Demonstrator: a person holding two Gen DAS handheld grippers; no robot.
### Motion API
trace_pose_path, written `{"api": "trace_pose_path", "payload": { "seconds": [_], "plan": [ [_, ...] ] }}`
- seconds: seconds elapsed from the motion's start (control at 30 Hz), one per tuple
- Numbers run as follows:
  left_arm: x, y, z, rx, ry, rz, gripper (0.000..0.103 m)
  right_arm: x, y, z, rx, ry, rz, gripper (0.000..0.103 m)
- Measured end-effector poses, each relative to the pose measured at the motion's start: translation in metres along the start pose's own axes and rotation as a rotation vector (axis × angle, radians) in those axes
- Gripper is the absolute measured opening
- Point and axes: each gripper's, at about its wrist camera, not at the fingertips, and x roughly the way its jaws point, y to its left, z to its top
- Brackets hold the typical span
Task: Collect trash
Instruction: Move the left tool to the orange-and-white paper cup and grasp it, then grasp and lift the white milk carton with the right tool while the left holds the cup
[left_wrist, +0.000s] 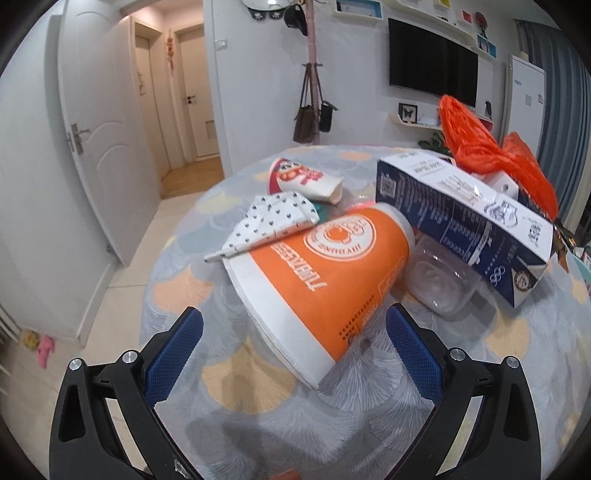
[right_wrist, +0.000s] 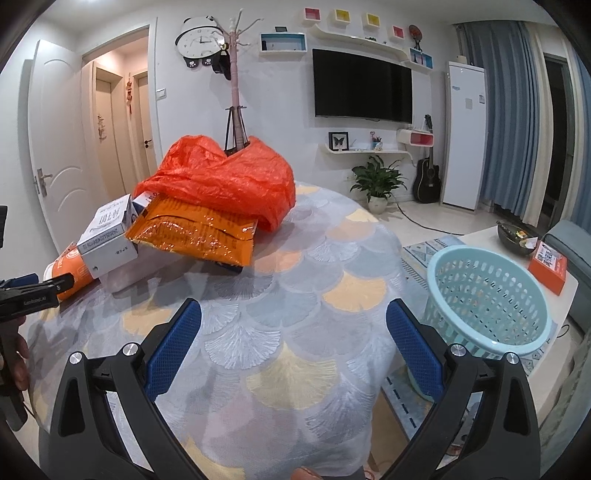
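Note:
An orange and white paper cup (left_wrist: 317, 280) lies on its side on the round table (left_wrist: 369, 417), its rim between the tips of my open left gripper (left_wrist: 293, 325). A folded dotted paper (left_wrist: 266, 225), a red and white wrapper (left_wrist: 306, 181), a clear plastic cup (left_wrist: 439, 277) and a blue and white carton (left_wrist: 461, 218) lie behind it. An orange plastic bag (right_wrist: 225, 181) covers an orange foil packet (right_wrist: 195, 236) and the carton (right_wrist: 110, 236). My right gripper (right_wrist: 293, 325) is open and empty over bare tablecloth. The left gripper (right_wrist: 40, 291) touches the cup (right_wrist: 70, 269) at the left edge.
A light blue plastic basket (right_wrist: 487, 295) stands to the right of the table (right_wrist: 295, 295), lower down. Behind it is a low white table (right_wrist: 554, 288) with an orange box and a dark bowl. A white door (left_wrist: 99, 133) and a hallway are at the left.

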Motion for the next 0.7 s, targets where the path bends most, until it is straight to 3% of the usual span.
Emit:
{"api": "trace_pose_path", "payload": {
  "seconds": [0.1,0.17,0.3,0.4,0.7],
  "plan": [
    [0.000,-0.003,-0.003,0.003,0.015,-0.033,0.095,0.002,0.004,0.001,-0.007,-0.001,0.004,0.096],
    [0.002,-0.003,-0.002,-0.010,0.031,-0.071,0.088,0.004,0.008,0.002,-0.014,-0.002,0.009,0.096],
    [0.014,0.001,-0.004,-0.062,0.089,-0.149,0.055,0.005,0.013,0.005,-0.018,-0.001,0.031,0.096],
    [0.011,0.002,-0.005,-0.069,0.078,-0.191,0.039,0.003,0.017,0.006,-0.026,-0.006,0.035,0.096],
    [-0.009,-0.003,-0.011,-0.058,0.009,-0.248,0.019,0.001,0.027,0.006,-0.042,-0.004,0.050,0.096]
  ]
}}
